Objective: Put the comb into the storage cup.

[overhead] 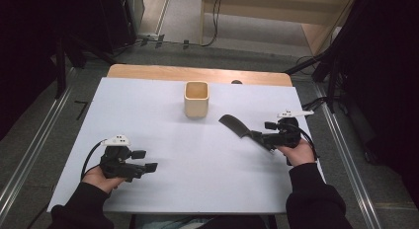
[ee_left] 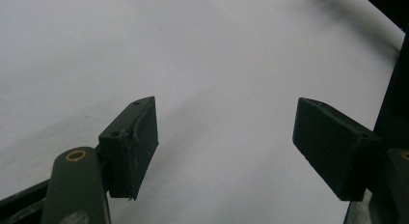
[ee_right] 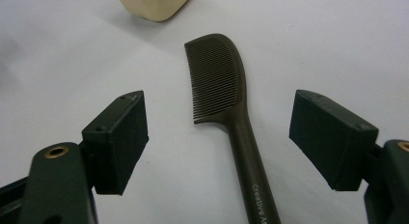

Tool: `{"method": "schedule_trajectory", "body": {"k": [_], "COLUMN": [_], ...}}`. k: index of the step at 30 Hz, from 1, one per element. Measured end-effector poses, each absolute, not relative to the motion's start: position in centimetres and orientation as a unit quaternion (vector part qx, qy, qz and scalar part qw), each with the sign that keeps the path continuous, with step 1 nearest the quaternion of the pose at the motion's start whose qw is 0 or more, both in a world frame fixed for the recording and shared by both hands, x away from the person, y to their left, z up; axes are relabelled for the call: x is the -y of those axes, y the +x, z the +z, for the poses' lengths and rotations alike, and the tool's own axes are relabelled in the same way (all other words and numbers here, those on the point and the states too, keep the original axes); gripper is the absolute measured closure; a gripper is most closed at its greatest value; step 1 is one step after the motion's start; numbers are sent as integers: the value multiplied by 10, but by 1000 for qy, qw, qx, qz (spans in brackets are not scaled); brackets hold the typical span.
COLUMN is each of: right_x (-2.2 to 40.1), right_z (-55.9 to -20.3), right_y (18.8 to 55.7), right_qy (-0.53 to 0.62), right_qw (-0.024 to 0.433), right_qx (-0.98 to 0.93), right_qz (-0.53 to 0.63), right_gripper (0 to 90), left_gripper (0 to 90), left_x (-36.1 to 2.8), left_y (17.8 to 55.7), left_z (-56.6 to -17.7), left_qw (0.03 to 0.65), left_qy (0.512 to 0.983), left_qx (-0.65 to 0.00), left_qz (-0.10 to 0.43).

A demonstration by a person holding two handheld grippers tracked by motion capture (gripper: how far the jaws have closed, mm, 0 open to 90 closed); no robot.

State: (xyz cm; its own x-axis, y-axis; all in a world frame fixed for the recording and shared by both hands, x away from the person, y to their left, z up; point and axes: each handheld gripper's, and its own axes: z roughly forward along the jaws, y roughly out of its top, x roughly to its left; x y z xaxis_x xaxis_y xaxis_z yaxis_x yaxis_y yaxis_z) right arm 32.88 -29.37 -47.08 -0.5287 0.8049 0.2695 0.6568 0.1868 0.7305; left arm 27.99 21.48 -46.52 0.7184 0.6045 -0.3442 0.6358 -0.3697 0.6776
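Comb point(ee_right: 226, 103) flat on table point(ee_right: 337, 40), handle between wide right gripper point(ee_right: 219, 147) jaws, untouched

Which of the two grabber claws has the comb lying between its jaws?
The right gripper: the dark comb lies flat between its open jaws. The left gripper has only bare white table between its jaws.

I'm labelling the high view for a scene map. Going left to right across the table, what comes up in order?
Left tongs → wooden cup → dark comb → right tongs, open over the comb's handle.
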Motion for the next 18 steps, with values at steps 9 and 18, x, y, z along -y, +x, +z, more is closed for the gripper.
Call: {"method": "schedule_trajectory", "body": {"k": [9, 18], "right_x": [298, 300], "right_z": [-473, -478], "right_y": [337, 341], "right_qy": [434, 426], "right_qw": [66, 73], "right_qx": [-790, -796], "right_qz": [429, 424], "right_gripper": [198, 204], "left_gripper": [249, 249], "left_x": [-215, -215], "left_y": [280, 279], "left_z": [-465, -466], "left_qw": [417, 415], "left_qy": [827, 828], "left_qx": [-376, -378], "left_qz": [-18, -17]}}
